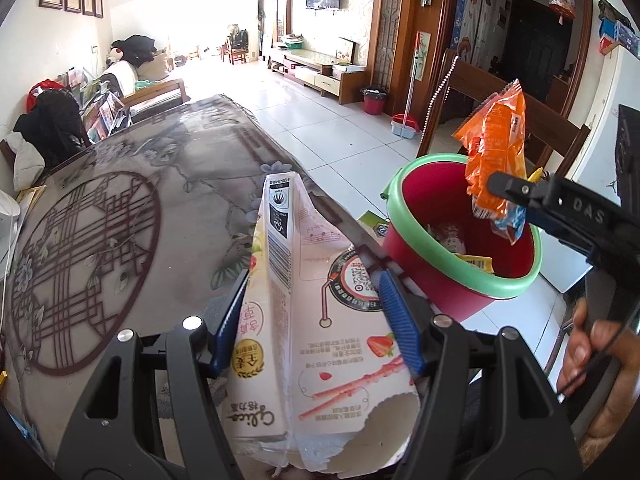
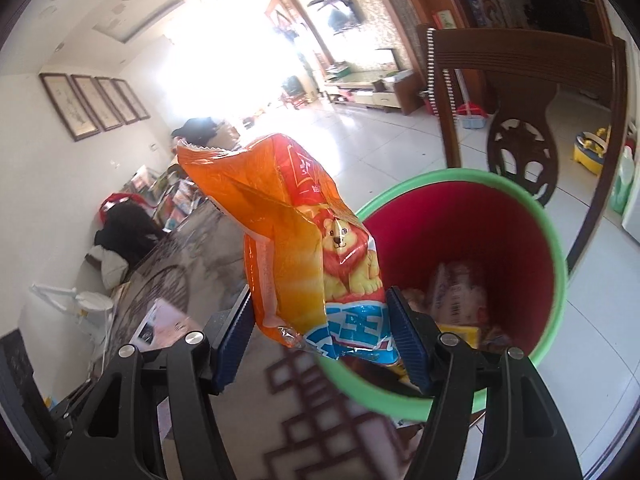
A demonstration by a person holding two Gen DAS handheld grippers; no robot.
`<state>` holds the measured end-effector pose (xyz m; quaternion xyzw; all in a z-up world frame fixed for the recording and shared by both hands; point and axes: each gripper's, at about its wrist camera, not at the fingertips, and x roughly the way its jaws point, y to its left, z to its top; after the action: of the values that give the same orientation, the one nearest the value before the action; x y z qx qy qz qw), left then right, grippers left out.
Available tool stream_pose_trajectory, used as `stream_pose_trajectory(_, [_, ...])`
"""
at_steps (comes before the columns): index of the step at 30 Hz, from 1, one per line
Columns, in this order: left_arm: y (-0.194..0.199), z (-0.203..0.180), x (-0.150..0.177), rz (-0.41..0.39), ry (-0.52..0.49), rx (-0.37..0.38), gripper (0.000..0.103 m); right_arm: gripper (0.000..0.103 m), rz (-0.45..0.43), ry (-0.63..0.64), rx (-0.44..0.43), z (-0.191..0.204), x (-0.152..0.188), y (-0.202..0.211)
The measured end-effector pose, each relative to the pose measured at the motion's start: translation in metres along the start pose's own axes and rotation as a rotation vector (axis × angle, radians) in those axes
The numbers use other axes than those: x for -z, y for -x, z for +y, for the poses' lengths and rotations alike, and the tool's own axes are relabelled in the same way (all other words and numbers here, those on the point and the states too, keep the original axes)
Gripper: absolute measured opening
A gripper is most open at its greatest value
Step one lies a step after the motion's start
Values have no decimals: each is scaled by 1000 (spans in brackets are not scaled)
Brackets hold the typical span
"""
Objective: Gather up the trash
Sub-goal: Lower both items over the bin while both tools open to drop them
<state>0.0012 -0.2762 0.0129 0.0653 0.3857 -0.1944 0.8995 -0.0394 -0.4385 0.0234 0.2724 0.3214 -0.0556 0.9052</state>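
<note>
My left gripper (image 1: 312,312) is shut on a torn pink-and-white snack box (image 1: 304,312), held over the patterned table (image 1: 120,220) near its right edge. A red bin with a green rim (image 1: 460,240) stands just beyond that edge, with wrappers inside. My right gripper (image 2: 320,328) is shut on an orange snack bag with a lion (image 2: 296,240), held up at the near rim of the bin (image 2: 460,264). In the left wrist view the right gripper (image 1: 504,188) comes in from the right and holds the bag (image 1: 496,152) above the bin's opening.
A dark wooden chair (image 2: 516,128) stands behind the bin. The tiled floor (image 1: 340,128) stretches to a TV cabinet (image 1: 320,68). A small red bin (image 1: 374,100) and a dustpan (image 1: 404,124) sit by the far wall. A pink box (image 2: 168,328) lies on the table.
</note>
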Motion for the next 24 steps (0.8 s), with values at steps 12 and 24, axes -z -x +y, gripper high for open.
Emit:
stream_pose_trajectory(12, [-26, -47, -39, -16, -76, 149, 62, 89, -32, -57, 201, -52, -11, -9])
stream_pose_trajectory(24, [-64, -119, -82, -3, -186, 314, 79, 95, -250, -88, 383, -74, -1, 62])
